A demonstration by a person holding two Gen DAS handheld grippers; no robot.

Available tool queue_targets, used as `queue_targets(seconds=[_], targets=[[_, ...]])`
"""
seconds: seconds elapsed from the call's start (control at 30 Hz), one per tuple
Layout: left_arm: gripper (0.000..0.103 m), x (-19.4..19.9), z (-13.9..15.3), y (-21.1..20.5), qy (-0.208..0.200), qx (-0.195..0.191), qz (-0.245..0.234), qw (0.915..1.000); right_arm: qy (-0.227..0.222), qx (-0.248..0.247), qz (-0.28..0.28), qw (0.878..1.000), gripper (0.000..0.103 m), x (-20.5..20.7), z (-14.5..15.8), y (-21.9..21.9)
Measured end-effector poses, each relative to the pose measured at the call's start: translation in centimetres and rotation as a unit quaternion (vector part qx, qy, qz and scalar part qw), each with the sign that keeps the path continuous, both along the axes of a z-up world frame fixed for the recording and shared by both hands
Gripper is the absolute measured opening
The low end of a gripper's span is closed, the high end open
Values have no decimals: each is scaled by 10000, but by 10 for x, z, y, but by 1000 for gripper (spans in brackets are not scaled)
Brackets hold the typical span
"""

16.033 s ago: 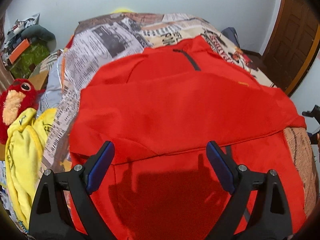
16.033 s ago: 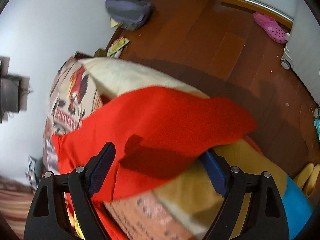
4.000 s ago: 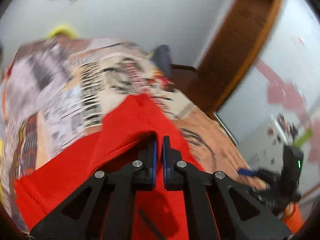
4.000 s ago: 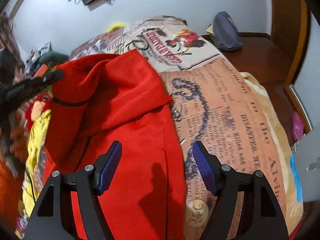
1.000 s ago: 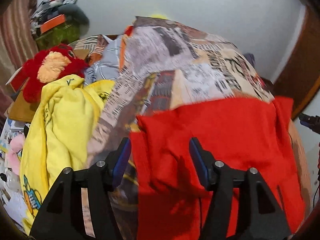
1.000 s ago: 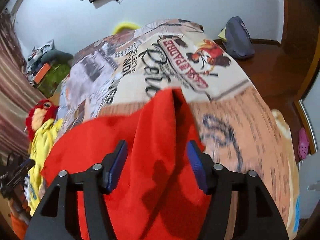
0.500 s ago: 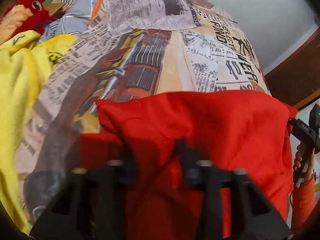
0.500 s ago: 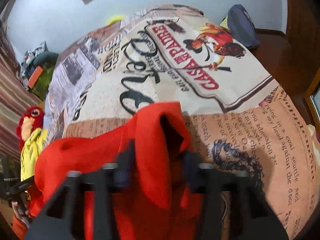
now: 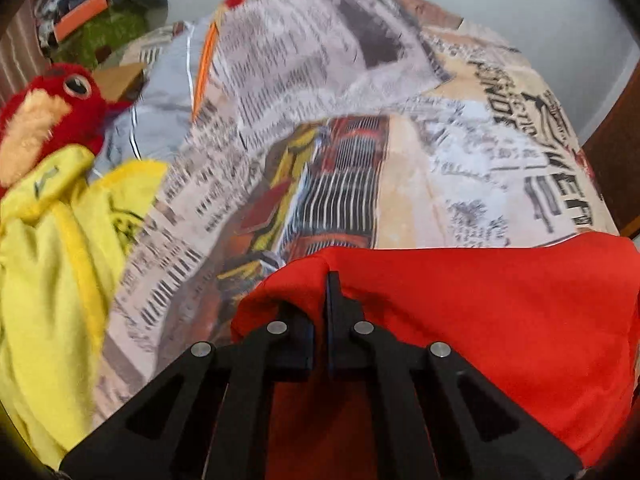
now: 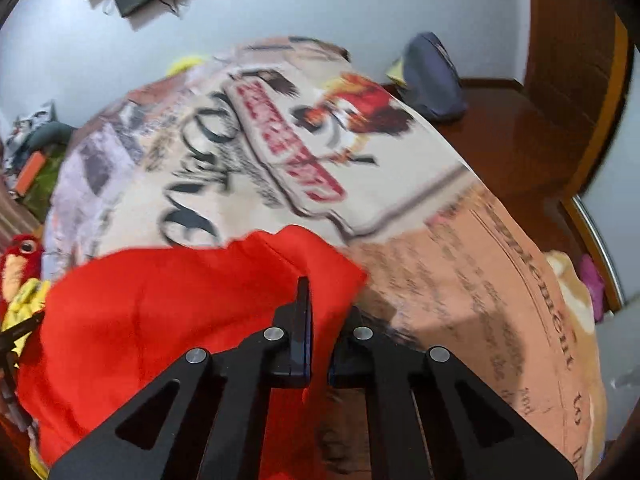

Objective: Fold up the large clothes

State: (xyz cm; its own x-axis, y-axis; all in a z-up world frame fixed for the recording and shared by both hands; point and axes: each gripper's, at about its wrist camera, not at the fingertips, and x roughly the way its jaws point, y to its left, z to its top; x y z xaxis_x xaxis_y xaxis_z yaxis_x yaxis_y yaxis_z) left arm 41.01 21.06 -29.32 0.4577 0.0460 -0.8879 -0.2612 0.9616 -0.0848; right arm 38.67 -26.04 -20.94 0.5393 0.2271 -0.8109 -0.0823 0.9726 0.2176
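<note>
The left gripper (image 9: pixel 320 312) had just closed, its jaws pinched on the near left corner of the red garment (image 9: pixel 480 320), cloth bunched over the fingers. The right gripper (image 10: pixel 318 320) had likewise just clamped shut on the garment's (image 10: pixel 160 312) right corner, though blur made the exact fold there hard to read. The garment lay across the near part of the bed (image 9: pixel 420 184), its far edge running between the two grips. Beyond it the printed bedcover stretched open to the wall. A yellow garment (image 9: pixel 52 264) and a red plush toy (image 9: pixel 44 108) lay off to the left.
</note>
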Motion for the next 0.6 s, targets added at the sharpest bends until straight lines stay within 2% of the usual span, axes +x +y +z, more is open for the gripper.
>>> queue_targets(seconds=[0.13, 0.3, 0.4, 0.47, 0.53, 0.57, 0.6], targets=[[7, -6, -4, -8, 31, 481, -58, 9988, -18, -25, -148, 9999, 4, -11, 3, -19], [10, -22, 20, 19, 44, 835, 541, 9950, -295, -592, -220, 9976, 5, -30, 22, -23], [10, -43, 48, 41, -196, 674, 698, 9951, -542, -778, -190, 9953, 10, -43, 39, -22], [10, -56, 65, 46, -305, 499, 581, 9966, -658, -883, -199, 9937, 18, -50, 50, -19], [11, -69, 81, 40, -386, 434, 338, 9977, -643, -763, -75, 9950, 32, -57, 60, -15], [17, -73, 85, 33, -411, 401, 218, 9981, -560, -571, 48, 9968, 49, -59, 63, -12], [28, -79, 90, 24, -450, 324, 40, 9985, -508, -387, 149, 9978, 61, -62, 65, -9]])
